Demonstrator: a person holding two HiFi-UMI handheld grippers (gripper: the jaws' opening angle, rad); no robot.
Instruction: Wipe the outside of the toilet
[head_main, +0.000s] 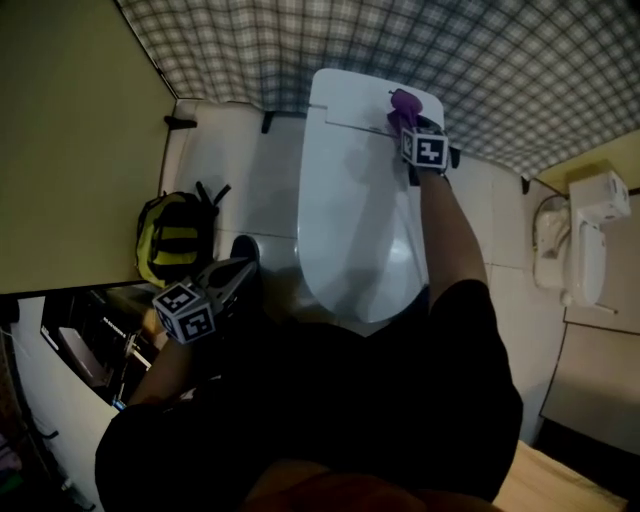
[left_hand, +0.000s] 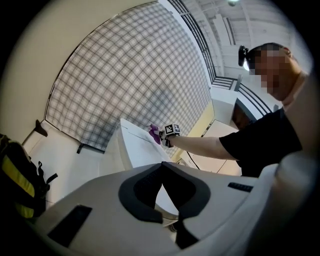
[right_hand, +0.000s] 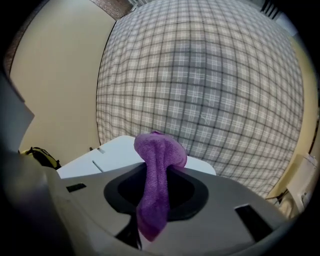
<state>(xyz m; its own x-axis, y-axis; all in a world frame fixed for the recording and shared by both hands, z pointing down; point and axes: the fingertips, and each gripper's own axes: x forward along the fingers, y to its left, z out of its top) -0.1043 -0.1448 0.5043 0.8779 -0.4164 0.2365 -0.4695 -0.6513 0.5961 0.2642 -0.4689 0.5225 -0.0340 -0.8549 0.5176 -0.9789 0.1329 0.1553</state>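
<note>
The white toilet (head_main: 355, 220) stands against a plaid wall with its lid down. My right gripper (head_main: 408, 122) reaches over the back of the tank top (head_main: 350, 95), shut on a purple cloth (head_main: 403, 103). In the right gripper view the purple cloth (right_hand: 157, 155) sticks up from between the jaws of my right gripper (right_hand: 157, 187) and hangs down over them, just above the tank's top (right_hand: 107, 155). My left gripper (head_main: 240, 268) is held low to the left of the bowl, away from the toilet (left_hand: 135, 145). The jaws of this left gripper (left_hand: 162, 170) are shut on nothing.
A yellow and black backpack (head_main: 175, 235) lies on the floor left of the toilet, close to my left gripper. A beige partition (head_main: 70, 140) closes off the left side. A white wall fixture (head_main: 585, 250) hangs on the right. The plaid wall (head_main: 420, 40) is behind the tank.
</note>
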